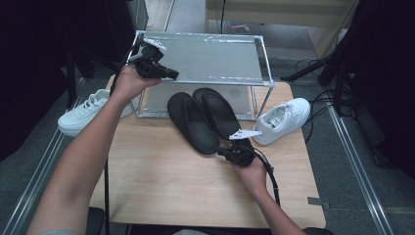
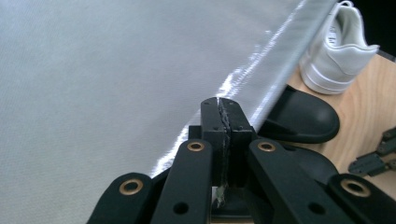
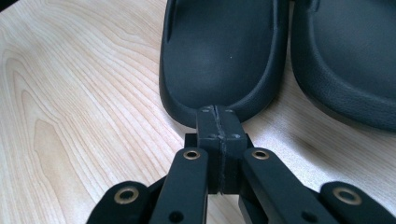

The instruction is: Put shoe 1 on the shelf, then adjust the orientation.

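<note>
Claws both pressed together: right claw (image 3: 219,116) by black slipper (image 3: 224,51), left claw (image 2: 225,107) over shelf (image 2: 93,70).

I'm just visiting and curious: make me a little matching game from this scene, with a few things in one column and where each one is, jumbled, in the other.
Things:
1. black slippers
2. left hand-held gripper
3. right hand-held gripper
4. white sneaker

Places:
A. at the table's right edge, beside the rack
B. jaws shut, low at the heel of one slipper
C. raised over the rack's front left corner
D. side by side on the wooden table, toes under the rack

Pairs: 1-D, 2-C, 3-B, 4-A
</note>
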Action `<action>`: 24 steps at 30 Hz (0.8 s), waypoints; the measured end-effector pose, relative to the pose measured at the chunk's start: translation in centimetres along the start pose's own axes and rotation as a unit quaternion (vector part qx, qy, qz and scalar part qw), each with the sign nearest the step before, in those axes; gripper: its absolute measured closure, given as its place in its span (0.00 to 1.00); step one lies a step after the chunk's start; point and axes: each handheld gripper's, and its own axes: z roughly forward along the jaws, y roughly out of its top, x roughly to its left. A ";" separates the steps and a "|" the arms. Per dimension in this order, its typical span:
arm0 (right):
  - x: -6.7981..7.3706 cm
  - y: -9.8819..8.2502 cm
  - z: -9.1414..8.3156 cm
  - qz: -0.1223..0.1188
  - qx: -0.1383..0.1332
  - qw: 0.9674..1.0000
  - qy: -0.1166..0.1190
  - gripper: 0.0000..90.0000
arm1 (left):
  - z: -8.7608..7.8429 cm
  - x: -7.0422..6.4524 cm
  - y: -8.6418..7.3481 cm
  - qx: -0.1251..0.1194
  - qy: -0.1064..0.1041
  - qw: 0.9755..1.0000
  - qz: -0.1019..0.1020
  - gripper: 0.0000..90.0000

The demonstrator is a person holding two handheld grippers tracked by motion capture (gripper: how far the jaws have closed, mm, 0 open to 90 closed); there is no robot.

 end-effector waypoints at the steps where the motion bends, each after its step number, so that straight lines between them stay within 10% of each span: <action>1: 0.0 0.0 0.1 0.000 0.002 1.000 0.000 1.00 | 0.0 0.2 0.0 -0.001 0.000 1.000 -0.005 1.00; 24: 0.4 1.4 2.9 -0.009 -0.001 1.000 -0.004 1.00 | 0.2 0.2 -0.2 0.005 0.014 1.000 -0.005 1.00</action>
